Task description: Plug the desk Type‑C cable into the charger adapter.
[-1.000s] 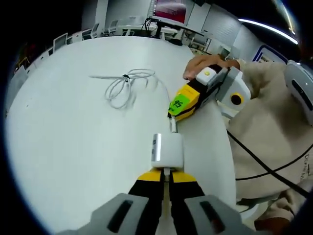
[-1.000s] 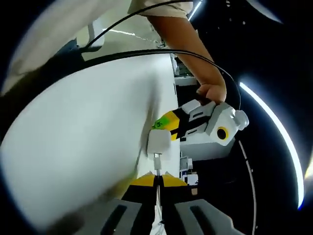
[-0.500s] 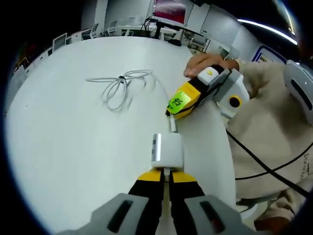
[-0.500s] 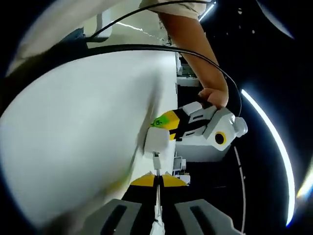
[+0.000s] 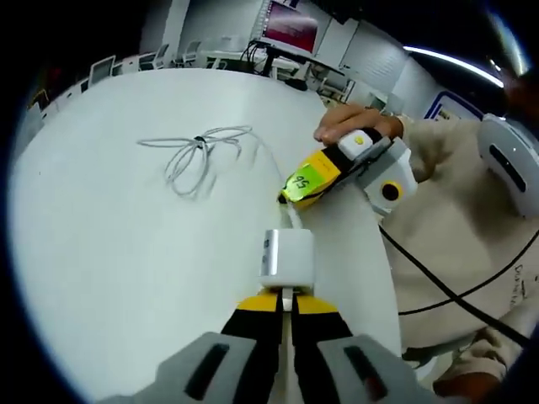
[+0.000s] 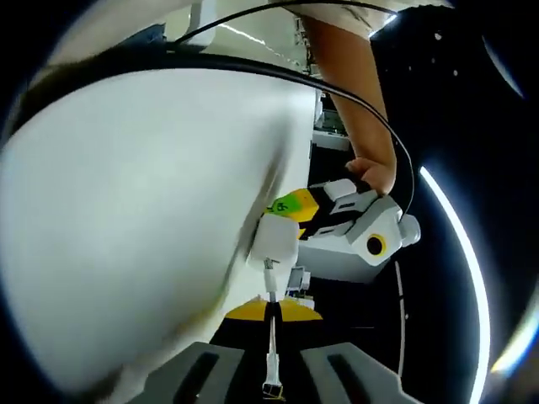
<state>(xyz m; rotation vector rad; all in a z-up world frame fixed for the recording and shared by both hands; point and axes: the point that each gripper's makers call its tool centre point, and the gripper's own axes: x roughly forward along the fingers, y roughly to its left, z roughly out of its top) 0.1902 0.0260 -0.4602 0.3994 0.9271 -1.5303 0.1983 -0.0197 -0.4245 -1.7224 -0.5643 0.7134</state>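
My left gripper (image 5: 286, 305) is shut on the bottom of a white charger adapter (image 5: 286, 257), held just above the round white table (image 5: 118, 252). The white Type-C cable (image 5: 198, 151) lies loosely coiled on the table. Its end runs to my right gripper (image 5: 290, 198), which comes in from the right, and its plug (image 5: 294, 220) meets the adapter's far face. In the right gripper view my right gripper (image 6: 271, 310) is shut on the plug (image 6: 270, 278), which touches the adapter (image 6: 274, 241). Behind it the left gripper (image 6: 290, 210) holds the adapter. I cannot tell how deep the plug sits.
A person's hand (image 5: 349, 122) and beige sleeve (image 5: 455, 244) are at the table's right edge, with a black cord (image 5: 438, 282) across the sleeve. Office desks and a screen (image 5: 290, 25) stand beyond the table. The table's left half (image 5: 84, 278) is bare.
Both views have tilted a little with the hands. The plug and adapter stay together, and both grips hold as before.
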